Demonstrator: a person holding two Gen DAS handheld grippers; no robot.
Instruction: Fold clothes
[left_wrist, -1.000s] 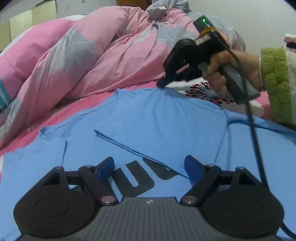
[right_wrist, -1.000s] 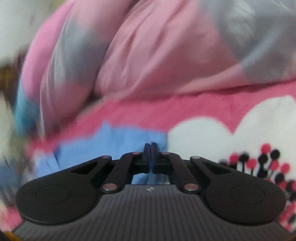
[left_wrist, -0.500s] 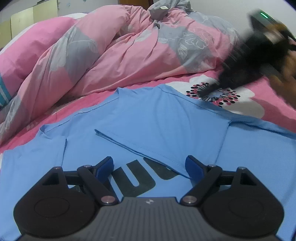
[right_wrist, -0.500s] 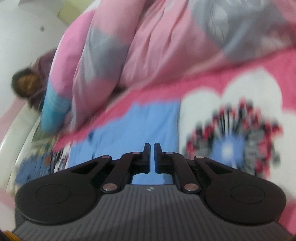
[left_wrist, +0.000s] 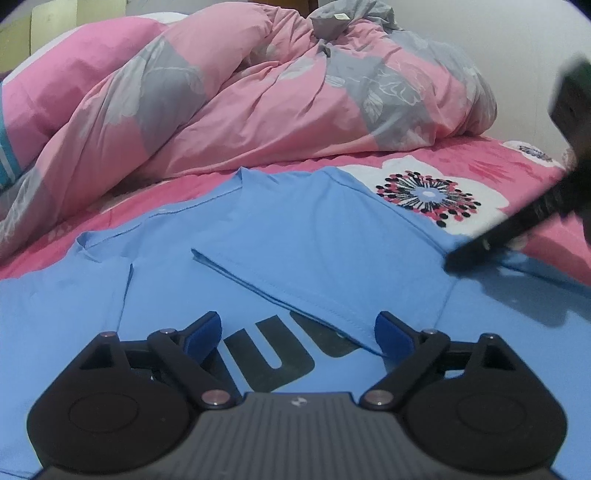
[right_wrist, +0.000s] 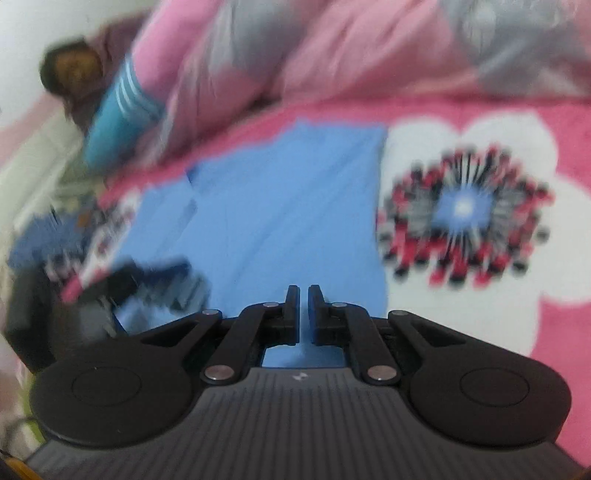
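Lettering in dark grey, partly covered by a folded flap, prints the light blue cotton T-shirt (left_wrist: 317, 236); only a "U" shape legible. Spread flat on the pink flower-print bed sheet (left_wrist: 524, 173), centre frame, long axis not clear. Left tool (left_wrist: 298, 330) released wide, low over the print. Right tool (right_wrist: 303, 314), blurred, nearly clenched, grasping nothing, at the shirt's right edge. Rumpled pink-and-grey duvet (left_wrist: 236, 96) crowds the upper frame.
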